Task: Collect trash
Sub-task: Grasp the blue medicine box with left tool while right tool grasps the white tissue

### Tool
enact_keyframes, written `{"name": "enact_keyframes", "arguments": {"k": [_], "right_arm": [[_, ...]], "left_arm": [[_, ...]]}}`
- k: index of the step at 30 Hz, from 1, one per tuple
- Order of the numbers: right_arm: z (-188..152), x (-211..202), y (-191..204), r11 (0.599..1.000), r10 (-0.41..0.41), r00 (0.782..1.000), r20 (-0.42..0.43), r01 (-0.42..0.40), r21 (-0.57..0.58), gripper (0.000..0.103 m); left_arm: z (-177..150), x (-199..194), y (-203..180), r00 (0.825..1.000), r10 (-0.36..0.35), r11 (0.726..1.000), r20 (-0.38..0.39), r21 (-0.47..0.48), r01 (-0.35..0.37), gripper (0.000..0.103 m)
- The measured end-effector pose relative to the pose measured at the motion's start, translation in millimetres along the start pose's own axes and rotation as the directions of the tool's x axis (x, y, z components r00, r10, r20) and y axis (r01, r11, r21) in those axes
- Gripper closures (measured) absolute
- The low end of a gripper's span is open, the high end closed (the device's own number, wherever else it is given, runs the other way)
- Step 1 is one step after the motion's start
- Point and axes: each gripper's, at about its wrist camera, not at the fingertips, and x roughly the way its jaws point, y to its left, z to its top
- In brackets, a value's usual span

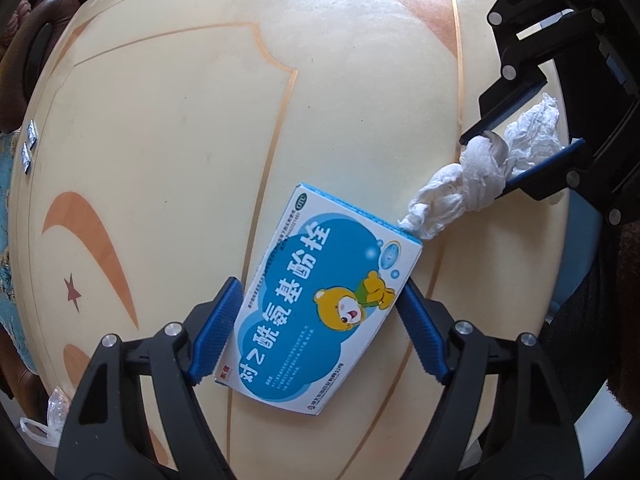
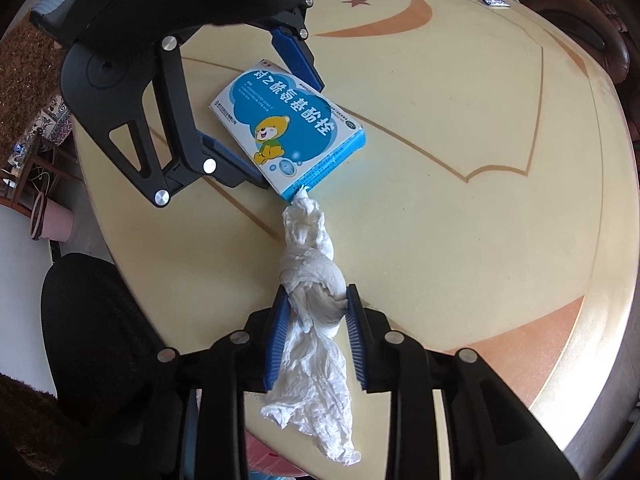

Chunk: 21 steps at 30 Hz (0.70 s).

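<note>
On the table: your right gripper (image 2: pixel 316 320) is clamping the twisted tissue (image 2: pixel 310 276), its tip touching the medicine box (image 1: pixel 320 304).
Box: lying flat; your left gripper (image 1: pixel 320 328) is straddling it, pads seemingly touching its edges.
Surface: cream table (image 1: pixel 168 128) showing orange crescent (image 1: pixel 92 240) inlay.
Room: pink bin (image 2: pixel 50 220) is standing on the floor.

Bright daylight; glare washes the table (image 1: pixel 400 8) at twelve o'clock in the left view. Soft shadows, sharp centres, fisheye bending and dark corners all round.
</note>
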Motion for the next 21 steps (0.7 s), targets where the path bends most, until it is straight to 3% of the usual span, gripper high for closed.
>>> {"name": "enact_keyframes", "arguments": {"k": [10,17,21], "right_arm": [[-10.1,-27.2,-8.0,0.997,-0.033,0.999,0.044,0.030,0.070,0.077],[-21.6,-56.5,-20.0,0.993,-0.040,0.994,0.098,0.028,0.116,0.077],[-31.5,-77.5,-18.3,0.991,-0.051,0.990,0.131,0.035,0.126,0.077]], "left_arm": [[-27.5,-6.5,-5.8,0.998,0.034,0.981,0.059,-0.191,-0.022,0.030],[-57.7,-24.0,-9.5,0.988,0.070,0.922,0.140,-0.386,-0.011,0.031],[-71.5,-46.8,-13.4,0.978,0.096,0.876,0.187,-0.483,0.006,0.031]]}}
